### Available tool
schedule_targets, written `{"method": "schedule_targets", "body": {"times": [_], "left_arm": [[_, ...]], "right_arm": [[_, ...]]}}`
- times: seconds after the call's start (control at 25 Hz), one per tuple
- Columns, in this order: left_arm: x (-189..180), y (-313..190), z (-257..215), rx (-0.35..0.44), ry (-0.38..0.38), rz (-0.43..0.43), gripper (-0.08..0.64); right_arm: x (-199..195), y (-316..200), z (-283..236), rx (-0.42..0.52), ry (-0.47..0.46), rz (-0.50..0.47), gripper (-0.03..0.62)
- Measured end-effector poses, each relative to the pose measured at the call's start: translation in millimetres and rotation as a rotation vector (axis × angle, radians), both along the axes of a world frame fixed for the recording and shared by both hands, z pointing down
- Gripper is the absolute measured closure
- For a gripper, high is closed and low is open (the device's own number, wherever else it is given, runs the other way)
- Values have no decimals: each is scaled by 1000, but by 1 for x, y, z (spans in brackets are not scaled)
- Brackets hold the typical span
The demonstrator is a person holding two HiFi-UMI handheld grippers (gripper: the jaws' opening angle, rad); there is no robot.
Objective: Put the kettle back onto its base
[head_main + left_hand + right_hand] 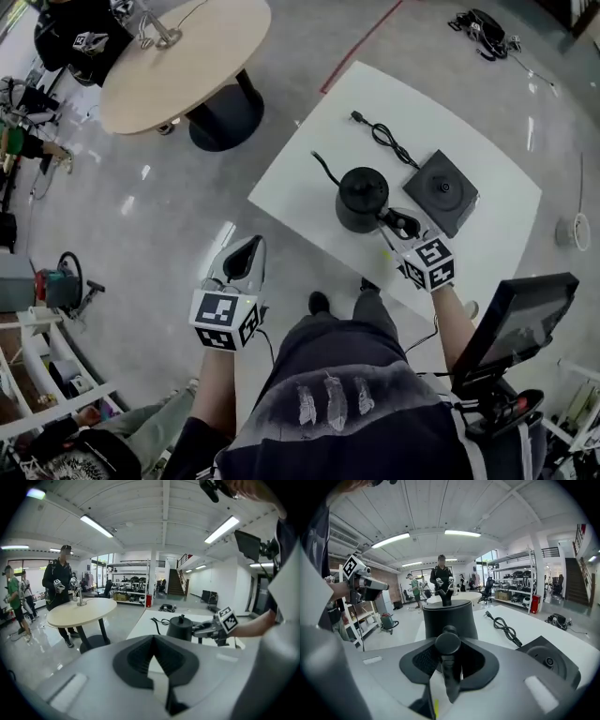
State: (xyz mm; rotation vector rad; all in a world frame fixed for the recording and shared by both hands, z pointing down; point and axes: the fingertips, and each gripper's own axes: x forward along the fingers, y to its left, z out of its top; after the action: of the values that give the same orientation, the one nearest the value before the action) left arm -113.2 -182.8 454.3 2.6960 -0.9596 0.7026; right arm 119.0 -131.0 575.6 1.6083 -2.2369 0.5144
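The black kettle (362, 197) is on the white table (300, 192), just left of its square dark base (442, 190), not on it. My right gripper (401, 223) is shut on the kettle's handle (449, 667), which stands upright between its jaws, with the kettle body (449, 613) right behind. The base (546, 658) lies to the right with its black cord (504, 626). My left gripper (251, 246) hangs over the floor off the table's left edge, shut and holding nothing. In the left gripper view the kettle (180, 627) is seen from the side.
A round wooden table (178, 56) stands at the far left. A dark monitor (520, 323) is at my right side. A bundle of cables (483, 33) lies on the floor beyond the table. People (58, 581) stand by the round table.
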Motion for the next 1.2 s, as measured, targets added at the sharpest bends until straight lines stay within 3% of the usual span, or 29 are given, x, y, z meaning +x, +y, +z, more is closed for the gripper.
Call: {"method": "schedule_targets", "body": {"times": [0.64,1.04,1.2], "left_arm": [[6,-2,3,-9,18,12,561],[7,-3,12,-31,14,21,561],[11,-7,14,-32,14,32,561]], "right_arm": [[-12,-3,-17,-21,-91,-39,492],[-8,23,14,-60,-16,-76,489],[-12,19,16,-30,26,-101,486]]}}
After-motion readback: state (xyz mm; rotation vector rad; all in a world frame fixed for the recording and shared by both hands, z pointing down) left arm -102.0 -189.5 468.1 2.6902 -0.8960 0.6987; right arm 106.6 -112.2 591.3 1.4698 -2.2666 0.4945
